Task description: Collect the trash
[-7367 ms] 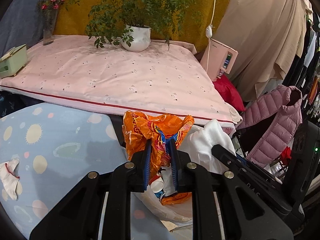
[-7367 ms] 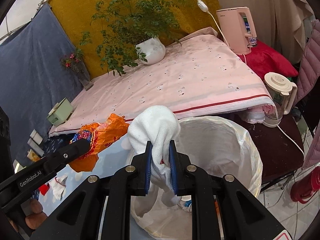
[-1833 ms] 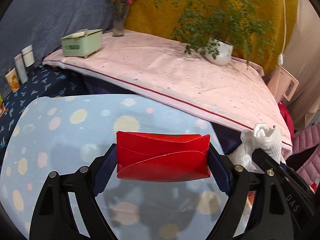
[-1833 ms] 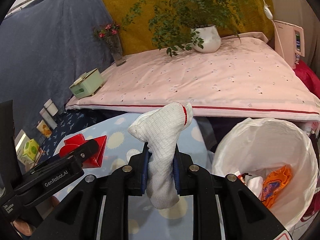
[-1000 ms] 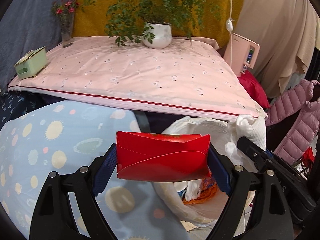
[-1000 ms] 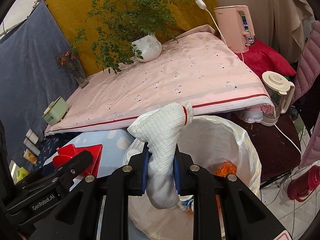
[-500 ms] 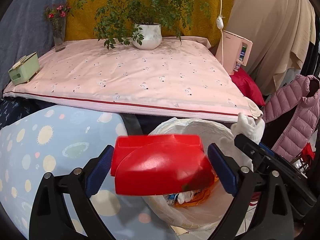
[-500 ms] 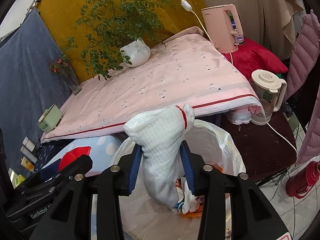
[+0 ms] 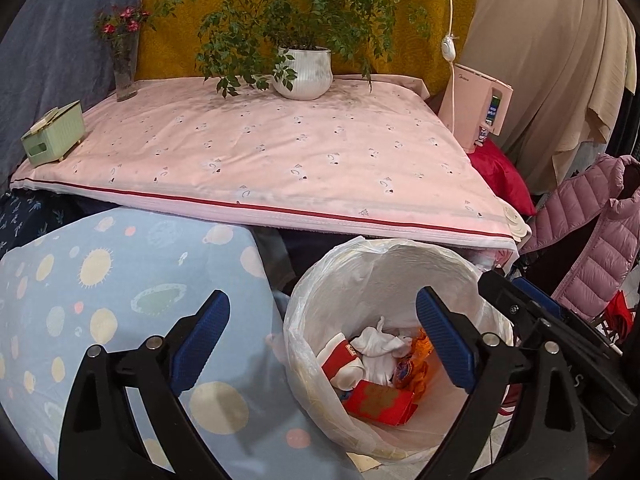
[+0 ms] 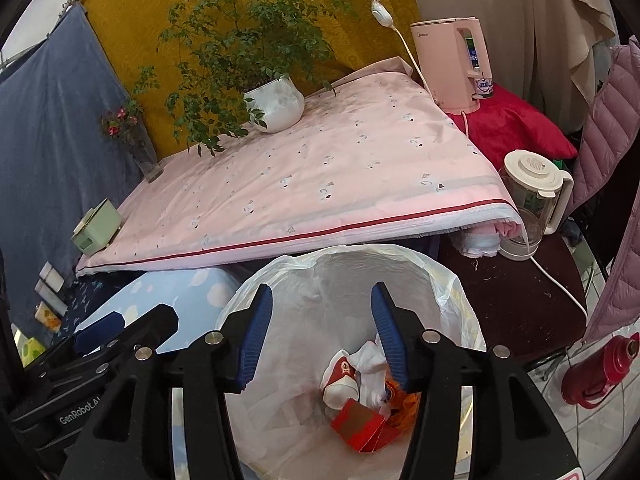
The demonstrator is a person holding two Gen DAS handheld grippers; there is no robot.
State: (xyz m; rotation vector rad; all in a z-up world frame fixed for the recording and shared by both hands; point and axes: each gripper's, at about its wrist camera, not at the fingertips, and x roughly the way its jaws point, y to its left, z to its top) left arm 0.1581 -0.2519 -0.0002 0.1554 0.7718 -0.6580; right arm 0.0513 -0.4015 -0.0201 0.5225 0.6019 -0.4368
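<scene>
While right tongs (image 10: 316, 336) widen empty, left tongs (image 9: 322, 340) gape; red box (image 9: 378, 402) lies below in bin (image 9: 360, 252).

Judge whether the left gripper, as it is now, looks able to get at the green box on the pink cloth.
Probably not from here. The left gripper is open and empty over the bin, and the green box sits at the far corner of the pink cloth. Nothing blocks the way; the hand would have to move over.
</scene>
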